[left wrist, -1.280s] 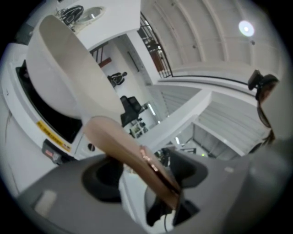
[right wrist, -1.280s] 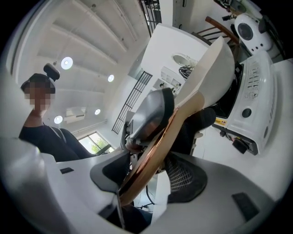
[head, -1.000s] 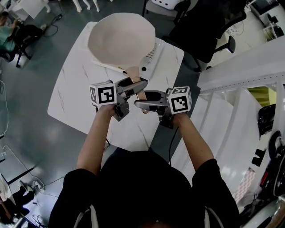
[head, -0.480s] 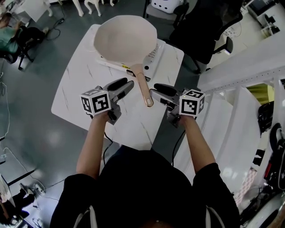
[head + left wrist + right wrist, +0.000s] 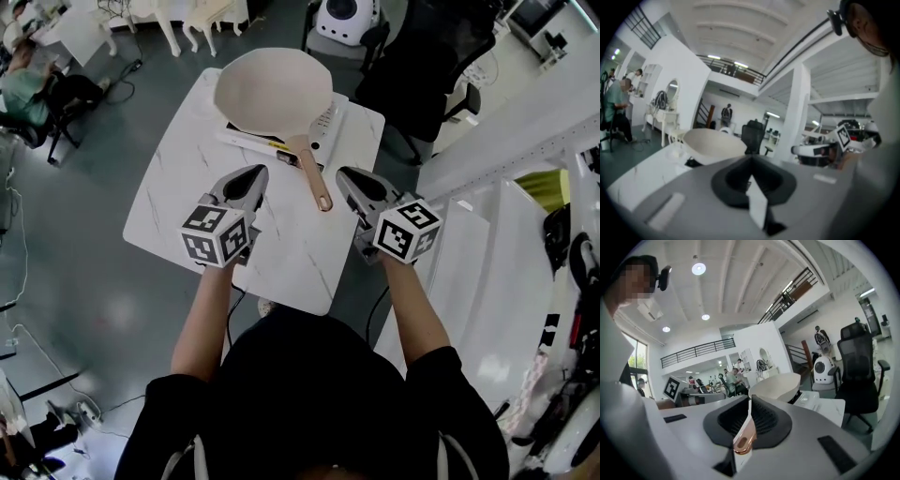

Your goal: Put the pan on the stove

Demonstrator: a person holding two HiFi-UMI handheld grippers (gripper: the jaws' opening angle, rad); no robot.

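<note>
Left gripper (image 5: 255,175): jaws together after just closing, nothing between them. It hangs over the table (image 5: 173,202), to the left of the handle (image 5: 312,173) and apart from it.

Right gripper (image 5: 347,178): jaws have likewise just been closing and now meet on nothing. The handle's copper end shows through the slit in the right gripper view, but the head view places it beside the gripper and untouched.

The pan (image 5: 272,89) sits on the stove (image 5: 326,124) at the table's far side, bowl up, and appears settled.

Judgement: placement looks complete, and what remains is getting clear. Both grippers should go up and back toward the person, staying wide of the handle, since a knock there could turn the pan on the stove.

Long axis runs bowl to handle, far to near. The handle points at the person, angled slightly right, past the stove's near edge, and ends between the grippers, nearer the right.
</note>
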